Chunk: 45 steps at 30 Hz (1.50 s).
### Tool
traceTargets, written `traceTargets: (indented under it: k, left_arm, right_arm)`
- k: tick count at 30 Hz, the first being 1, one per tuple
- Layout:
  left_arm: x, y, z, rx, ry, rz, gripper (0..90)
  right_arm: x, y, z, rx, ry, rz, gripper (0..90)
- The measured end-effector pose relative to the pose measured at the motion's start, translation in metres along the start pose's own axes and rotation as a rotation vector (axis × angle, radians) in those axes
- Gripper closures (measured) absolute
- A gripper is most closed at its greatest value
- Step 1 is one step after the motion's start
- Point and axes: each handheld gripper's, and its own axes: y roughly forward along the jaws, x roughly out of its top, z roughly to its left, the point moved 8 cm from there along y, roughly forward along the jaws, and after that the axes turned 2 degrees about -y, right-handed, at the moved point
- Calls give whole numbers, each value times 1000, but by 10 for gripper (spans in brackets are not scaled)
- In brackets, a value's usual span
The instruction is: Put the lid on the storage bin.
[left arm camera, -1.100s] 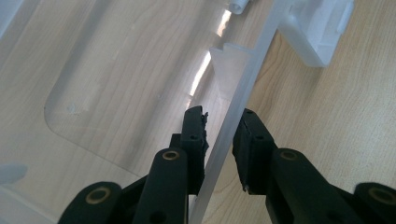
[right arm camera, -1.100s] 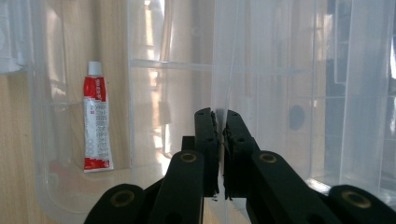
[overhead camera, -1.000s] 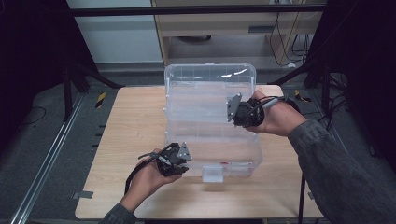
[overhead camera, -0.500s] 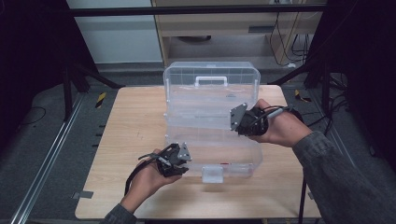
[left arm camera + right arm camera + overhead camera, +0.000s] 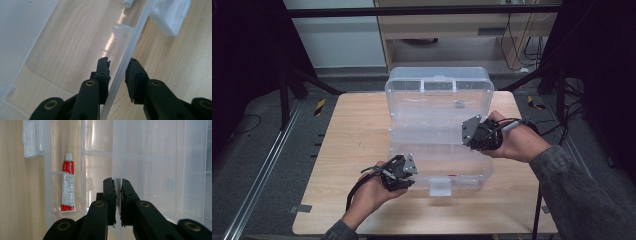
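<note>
**The room around my table**

I work at a light wooden table (image 5: 347, 140) with a pale grain, standing on a grey floor (image 5: 252, 150). At the far side I see a pale wall panel (image 5: 332, 40) on the left and a wooden cabinet (image 5: 452, 35) beside it, with a dark bar (image 5: 422, 10) running across above. Cables (image 5: 517, 35) hang at the far right. Black frame legs (image 5: 287, 85) stand on both sides, a metal rail (image 5: 262, 170) runs along the floor on my left, and black-and-yellow tape (image 5: 320, 106) marks the floor there.
</note>
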Motion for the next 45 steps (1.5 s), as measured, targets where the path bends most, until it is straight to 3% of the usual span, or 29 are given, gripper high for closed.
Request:
traceTargets:
  k: [4,5,12,14,17,18,20,23,25,27,31,32,33,35,36,37,38,40,42,45]
  left_arm:
    - [0,0,0,2,9,-9,726]
    - [0,0,-1,2,-7,-14,726]
    - [0,1,0,4,17,-24,722]
    - [-1,2,-3,2,-24,-27,720]
    - [-1,2,-3,2,-20,-25,718]
    - [0,2,-1,3,8,-24,716]
    - [-1,3,-4,6,-30,-29,711]
    - [0,5,-3,7,-20,-42,691]
    - [0,1,-5,4,-32,-70,613]
    - [2,-3,-3,15,-14,-92,613]
    - [6,-28,-5,3,-47,-169,615]
    - [7,-35,-4,3,-24,-187,620]
    - [7,-40,-5,-5,-30,-202,634]
    - [9,-53,-8,-48,-40,-259,683]
    - [11,-66,-7,-75,-72,-314,734]
    - [11,-66,-7,-75,-72,-314,768]
    - [12,-81,1,-59,-89,-354,810]
    - [13,-90,6,-58,-105,-380,838]
    - [18,-108,23,-57,-146,-426,870]
    - [21,-123,48,3,-168,-427,883]
  right_arm:
    - [0,0,0,-3,4,2,842]
    - [0,0,0,-3,4,2,842]
    - [-1,0,7,2,-4,17,848]
    - [-1,1,10,7,-2,7,847]
    - [-2,1,12,8,-2,1,845]
    - [-2,1,13,6,-2,-5,844]
    - [-3,1,14,2,-2,-6,841]
    - [-3,1,14,1,-3,-10,839]
    - [-4,1,13,5,-1,-12,838]
    - [-4,1,13,5,-3,-11,837]
    - [-4,1,13,2,0,-14,832]
    - [-4,1,13,1,2,-15,831]
    - [-4,1,13,-1,1,-14,831]
    - [-4,1,13,-3,0,-11,830]
    - [-4,1,13,-5,0,-10,829]
    - [-4,1,13,-5,0,-10,829]
    - [-4,1,13,-9,2,-11,826]
    - [-4,1,13,-12,3,-10,826]
    - [-4,1,13,-16,1,-19,825]
    - [-4,1,13,-20,8,-31,823]
